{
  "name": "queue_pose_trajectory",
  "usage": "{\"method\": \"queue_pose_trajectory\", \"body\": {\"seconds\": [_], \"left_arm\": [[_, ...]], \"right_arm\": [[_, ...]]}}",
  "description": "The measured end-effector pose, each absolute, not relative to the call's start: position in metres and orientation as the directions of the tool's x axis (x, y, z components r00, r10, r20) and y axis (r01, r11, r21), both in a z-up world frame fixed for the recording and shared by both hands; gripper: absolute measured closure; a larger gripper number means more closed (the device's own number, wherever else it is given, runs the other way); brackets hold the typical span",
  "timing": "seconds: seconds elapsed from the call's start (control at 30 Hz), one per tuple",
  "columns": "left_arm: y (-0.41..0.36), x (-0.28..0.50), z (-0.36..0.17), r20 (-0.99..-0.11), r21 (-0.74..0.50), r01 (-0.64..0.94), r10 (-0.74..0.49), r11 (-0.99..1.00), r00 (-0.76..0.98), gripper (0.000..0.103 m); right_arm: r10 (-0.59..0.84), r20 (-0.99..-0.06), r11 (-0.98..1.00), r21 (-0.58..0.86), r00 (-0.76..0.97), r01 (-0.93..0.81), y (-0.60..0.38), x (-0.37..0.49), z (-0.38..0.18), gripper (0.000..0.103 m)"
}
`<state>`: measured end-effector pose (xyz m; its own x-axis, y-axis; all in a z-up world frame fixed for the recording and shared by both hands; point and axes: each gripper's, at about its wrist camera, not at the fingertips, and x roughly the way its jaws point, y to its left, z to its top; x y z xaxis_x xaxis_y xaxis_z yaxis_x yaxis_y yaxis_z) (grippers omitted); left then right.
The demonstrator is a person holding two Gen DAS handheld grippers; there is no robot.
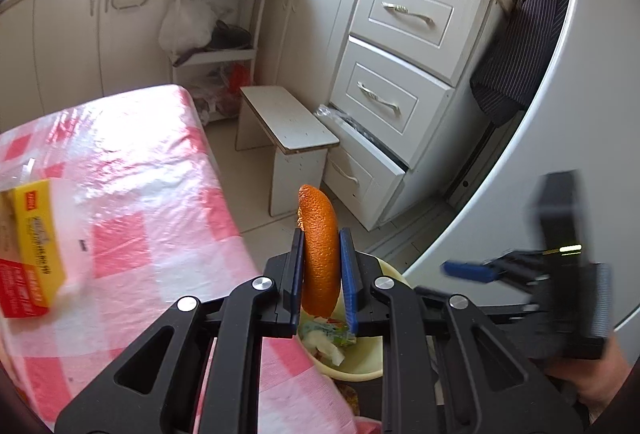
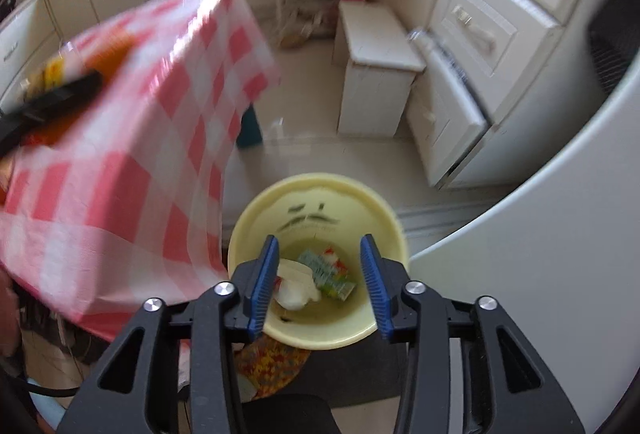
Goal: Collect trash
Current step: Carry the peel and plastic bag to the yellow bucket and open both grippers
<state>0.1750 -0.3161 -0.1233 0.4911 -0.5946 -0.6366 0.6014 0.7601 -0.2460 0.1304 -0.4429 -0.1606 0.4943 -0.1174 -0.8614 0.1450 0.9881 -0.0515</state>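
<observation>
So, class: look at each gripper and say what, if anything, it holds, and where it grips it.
The left gripper pinches the orange peel across its lower middle. The right gripper holds nothing; its jaws are open.

orange peel upright above yellow bowl holding wrappers

Left gripper: low centre of your left wrist view, angled downward, blue pads pinched on a curved orange peel standing upright between them.
Right gripper: bottom centre of your right wrist view, pointing steeply down, jaws parted, nothing pressed between them.
Right hand: lower right corner of the left view, gripping its handle.
</observation>
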Motion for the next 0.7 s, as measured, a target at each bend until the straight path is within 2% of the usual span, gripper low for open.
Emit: {"method": "queue_pose_trajectory", "body": {"seconds": [0.07, 0.27, 0.43, 0.53, 0.67, 0.7], "left_arm": [[-0.328, 0.177, -0.128, -0.649, -0.252, 0.608, -0.597, 0.753, 0.471, 0.086], [-0.38, 0.185, -0.148, -0.713, -0.275, 0.638, -0.597, 0.72, 0.367, 0.084], [-0.384, 0.182, -0.145, -0.707, -0.293, 0.624, -0.604, 0.724, 0.369, 0.06], [-0.371, 0.178, -0.136, -0.701, -0.265, 0.616, -0.587, 0.742, 0.405, 0.053], [-0.338, 0.17, -0.116, -0.685, -0.188, 0.569, -0.522, 0.8, 0.508, 0.035], [-0.329, 0.167, -0.111, -0.679, -0.167, 0.559, -0.505, 0.813, 0.532, 0.033]], "right_arm": [[-0.157, -0.823, 0.982, -0.071, 0.546, 0.175, -0.446, 0.118, -0.145, 0.046], [-0.185, -0.768, 0.964, -0.02, 0.613, 0.265, -0.472, 0.11, -0.129, 0.045], [-0.183, -0.755, 0.963, -0.008, 0.63, 0.27, -0.473, 0.113, -0.123, 0.045], [-0.186, -0.741, 0.964, -0.009, 0.645, 0.267, -0.47, 0.111, -0.118, 0.045], [-0.181, -0.687, 0.972, -0.016, 0.704, 0.235, -0.459, 0.111, -0.105, 0.036], [-0.18, -0.67, 0.975, -0.025, 0.72, 0.22, -0.454, 0.11, -0.102, 0.035]]}}
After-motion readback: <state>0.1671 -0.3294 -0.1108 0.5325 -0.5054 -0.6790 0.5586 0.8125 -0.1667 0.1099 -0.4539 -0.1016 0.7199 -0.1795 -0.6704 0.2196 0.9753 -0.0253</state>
